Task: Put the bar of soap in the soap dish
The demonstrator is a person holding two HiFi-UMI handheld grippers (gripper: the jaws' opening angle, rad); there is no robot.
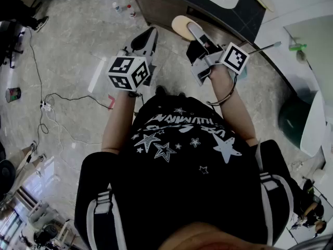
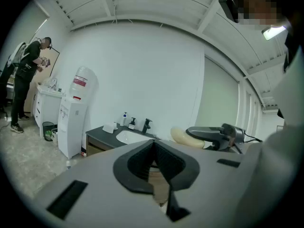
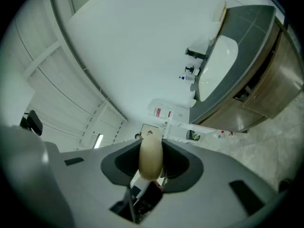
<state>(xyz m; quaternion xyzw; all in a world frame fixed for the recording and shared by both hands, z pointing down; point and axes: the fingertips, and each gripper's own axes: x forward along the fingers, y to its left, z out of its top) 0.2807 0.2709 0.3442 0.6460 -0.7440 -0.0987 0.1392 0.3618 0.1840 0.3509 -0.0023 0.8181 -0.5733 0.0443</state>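
Observation:
The bar of soap (image 1: 182,26) is a cream oval. My right gripper (image 1: 190,29) is shut on it and holds it level in the air in front of the dark vanity counter (image 1: 171,9). In the right gripper view the soap (image 3: 150,156) stands on edge between the pads of the gripper (image 3: 151,146). The left gripper view shows the soap (image 2: 186,137) in that gripper from the side. My left gripper (image 1: 148,38) hovers to the soap's left with its jaws (image 2: 153,144) together and nothing in them. I cannot pick out a soap dish for certain.
A white basin (image 2: 128,137) with a black faucet (image 2: 147,125) and pump bottles (image 2: 125,119) sits in the counter. A water dispenser (image 2: 76,110) stands to its left, with a person (image 2: 26,75) beyond. Small bottles (image 1: 117,7) and cables (image 1: 47,105) lie on the floor.

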